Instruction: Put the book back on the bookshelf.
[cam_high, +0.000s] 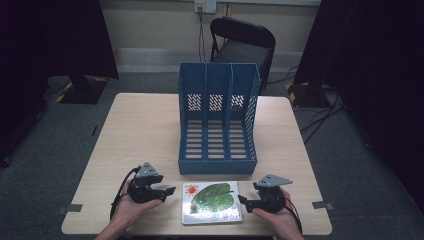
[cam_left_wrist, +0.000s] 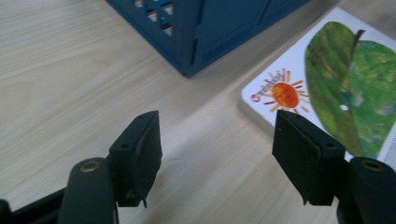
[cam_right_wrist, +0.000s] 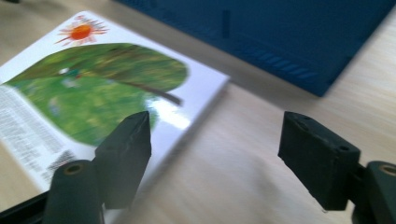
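A white picture book (cam_high: 212, 202) with a green leaf and an orange sun on its cover lies flat near the table's front edge. Behind it stands a blue three-slot file rack (cam_high: 217, 120), its slots bare. My left gripper (cam_high: 170, 190) hovers just left of the book, jaws apart with nothing between them. In the left gripper view the book (cam_left_wrist: 336, 79) lies ahead on the right, beside the rack's corner (cam_left_wrist: 196, 37). My right gripper (cam_high: 242, 200) sits at the book's right edge, also open and holding nothing. The right gripper view has the book (cam_right_wrist: 93, 88) on the left.
The light wood table (cam_high: 140, 130) has bare room left and right of the rack. A dark chair (cam_high: 242, 42) stands beyond the far edge. Cables trail on the floor at the right.
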